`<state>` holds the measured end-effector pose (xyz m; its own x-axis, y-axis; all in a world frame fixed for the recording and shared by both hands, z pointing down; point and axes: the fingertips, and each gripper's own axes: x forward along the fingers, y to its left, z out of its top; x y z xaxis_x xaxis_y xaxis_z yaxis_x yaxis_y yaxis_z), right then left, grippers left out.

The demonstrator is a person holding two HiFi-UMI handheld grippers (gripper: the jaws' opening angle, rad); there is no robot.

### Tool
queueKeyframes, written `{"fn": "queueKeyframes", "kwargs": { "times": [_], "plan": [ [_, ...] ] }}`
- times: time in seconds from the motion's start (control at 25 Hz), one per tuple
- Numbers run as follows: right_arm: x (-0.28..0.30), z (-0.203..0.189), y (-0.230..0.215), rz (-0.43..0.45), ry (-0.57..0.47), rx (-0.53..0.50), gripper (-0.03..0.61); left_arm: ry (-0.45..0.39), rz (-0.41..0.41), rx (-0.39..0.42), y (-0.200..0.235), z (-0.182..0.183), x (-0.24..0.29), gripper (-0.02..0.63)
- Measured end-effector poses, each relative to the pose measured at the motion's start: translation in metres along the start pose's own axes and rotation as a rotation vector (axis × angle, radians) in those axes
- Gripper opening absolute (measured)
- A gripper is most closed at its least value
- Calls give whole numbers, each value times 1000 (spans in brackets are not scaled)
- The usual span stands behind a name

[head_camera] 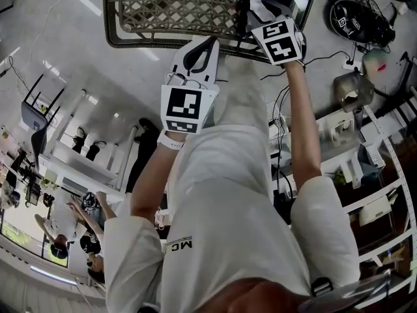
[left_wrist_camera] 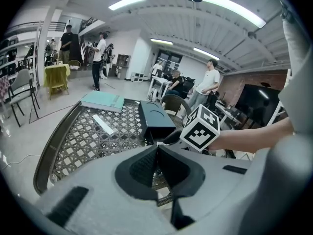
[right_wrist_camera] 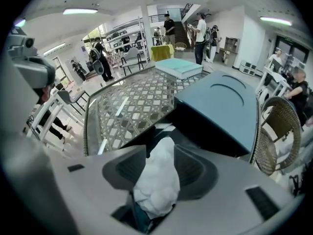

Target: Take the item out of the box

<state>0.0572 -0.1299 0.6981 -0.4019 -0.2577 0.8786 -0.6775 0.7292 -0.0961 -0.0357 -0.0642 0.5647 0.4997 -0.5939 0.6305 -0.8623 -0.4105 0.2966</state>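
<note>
White wad (right_wrist_camera: pixel 155 180), where's it at?

— Sitting between the spread fingers of the right gripper (right_wrist_camera: pixel 160 152), just in front of the dark box (right_wrist_camera: pixel 220 106) on the lattice worktop (right_wrist_camera: pixel 132 106).

And the left gripper (left_wrist_camera: pixel 156 148)?

— Fingers pressed together, nothing in them, at the worktop's near rim. Flat teal slab (left_wrist_camera: pixel 103 101) on the far side. Big strip-lit hall, people (left_wrist_camera: pixel 100 58) standing around.
</note>
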Motion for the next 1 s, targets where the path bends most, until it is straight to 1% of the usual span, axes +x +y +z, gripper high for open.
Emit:
{"fn": "queueKeyframes", "kwargs": {
  "times": [0.16, 0.4, 0.56, 0.72, 0.84, 1.0],
  "plan": [
    [9, -4, 2, 13, 34, -25, 195, 7, 5, -9, 1, -3, 3, 28],
    [14, -10, 0, 29, 91, -31, 189, 6, 1, -9, -3, -3, 9, 28],
    [16, -11, -2, 17, 145, -90, 141, 9, 2, -11, -2, -4, 9, 28],
    [16, -11, -3, 17, 153, -86, 118, 10, 4, -9, -1, -4, 8, 28],
    [15, -11, -4, 19, 156, -80, 82, 9, 7, -8, 1, -3, 7, 28],
    [9, -10, -8, -1, 148, -78, 49, 0, 9, -6, 2, 0, 6, 28]
  ]
}}
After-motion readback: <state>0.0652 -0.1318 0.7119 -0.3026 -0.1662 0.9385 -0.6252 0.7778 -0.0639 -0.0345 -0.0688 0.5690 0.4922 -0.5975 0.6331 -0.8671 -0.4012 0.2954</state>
